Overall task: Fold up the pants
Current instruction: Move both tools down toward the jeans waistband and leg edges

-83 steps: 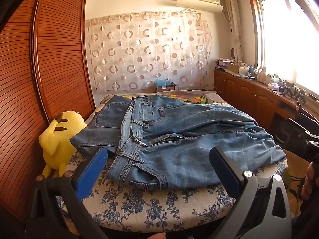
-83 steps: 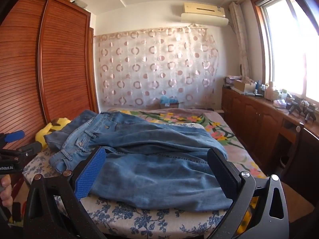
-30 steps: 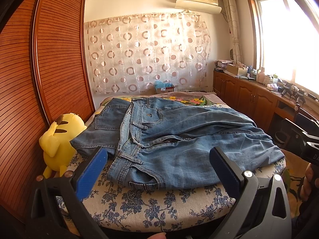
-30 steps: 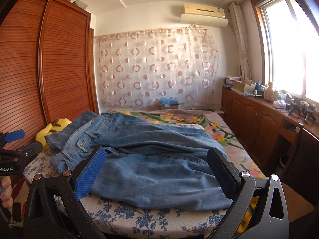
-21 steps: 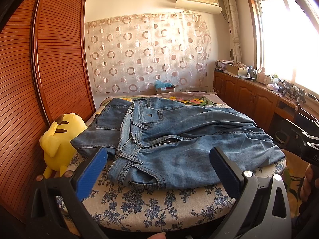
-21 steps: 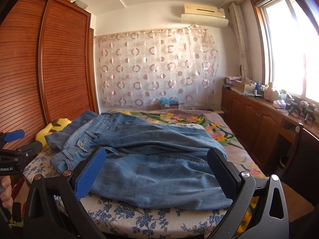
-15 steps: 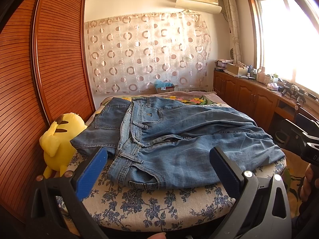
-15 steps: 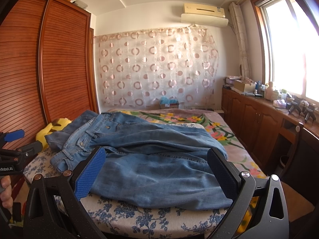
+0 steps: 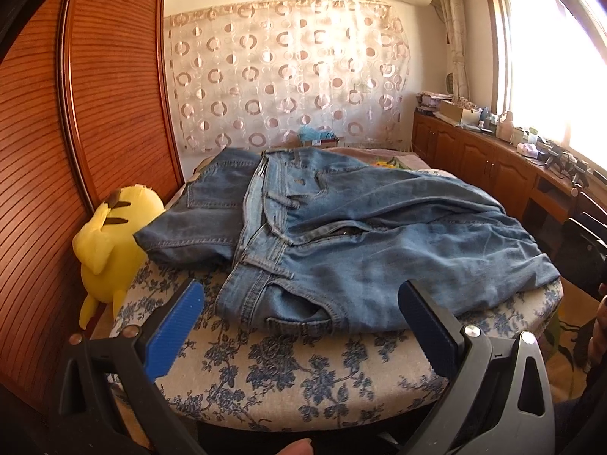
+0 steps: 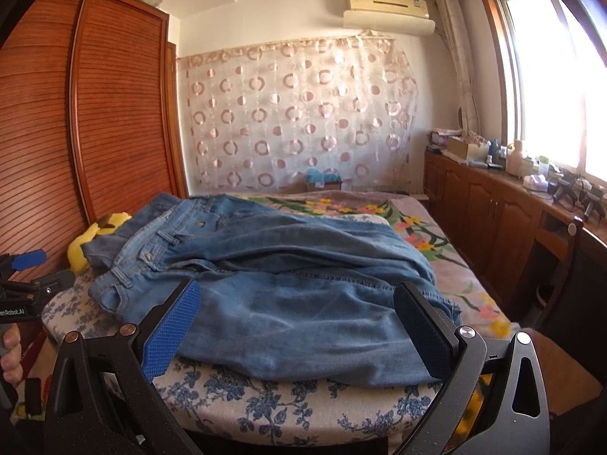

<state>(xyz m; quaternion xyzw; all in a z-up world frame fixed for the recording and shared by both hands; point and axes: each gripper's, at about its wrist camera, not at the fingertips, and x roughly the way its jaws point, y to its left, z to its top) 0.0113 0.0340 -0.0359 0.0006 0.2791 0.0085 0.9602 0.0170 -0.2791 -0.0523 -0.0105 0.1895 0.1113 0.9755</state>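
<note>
Over the last few seconds very little has changed: the jeans lie where they lay, spread across the near end of the bed, and both grippers have kept hovering short of the cloth. In the left wrist view the left gripper has crept a little nearer and lower, so the waistband corner now sits between its two pads, though nothing is touching. Its jaws stand wide apart and hold nothing. The right gripper has not visibly moved; its jaws are equally wide and empty, aimed over the near leg of the jeans. The waistband lies to the left, close to the yellow plush (which leans against the wardrobe at the bed's left edge), and the legs run off to the right, one lying over the other in loose creases. The hems reach toward the right edge of the bed, near the flowered blanket. By my reading no fold is started yet: the small advance of the left gripper looks like the opening of a reach for the waistband, with the right likely to take the leg end, but that is a guess. Loose folds near the fly could bunch up if only the top layer is pinched.
</note>
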